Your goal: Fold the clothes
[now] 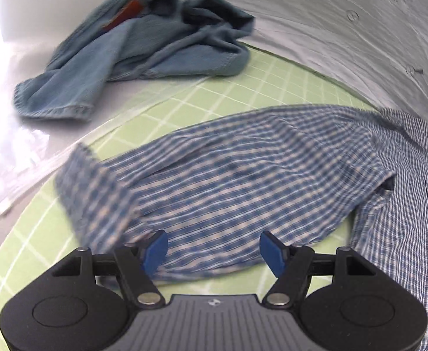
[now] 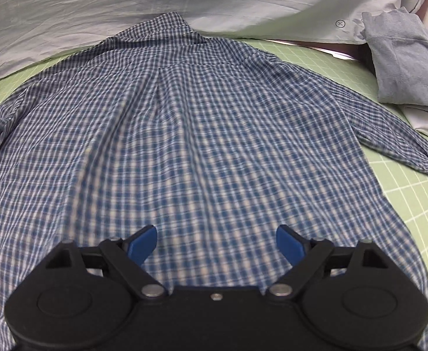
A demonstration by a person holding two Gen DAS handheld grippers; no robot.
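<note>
- I see the green gridded mat [image 2: 404, 204] on the bench, with a pale printed sheet [image 2: 243, 0] bunched along its far edge.
- The blue checked shirt [image 2: 199, 122], the thing I am folding, lies spread flat across the mat, collar at the far side, sleeves out to left and right.
- In the left wrist view its left sleeve [image 1: 214, 175] lies across the mat, cuff toward the left.
- A crumpled denim garment [image 1: 143, 49] sits far left, partly off the mat, well apart from the sleeve.
- A folded grey-blue pile [image 2: 404, 64] rests far right, near the right sleeve.
- My left claw [image 1: 214, 250] hangs wide over the sleeve, gripping nothing.
- My right claw [image 2: 216, 245] hangs wide over the shirt's near hem, gripping nothing.
</note>
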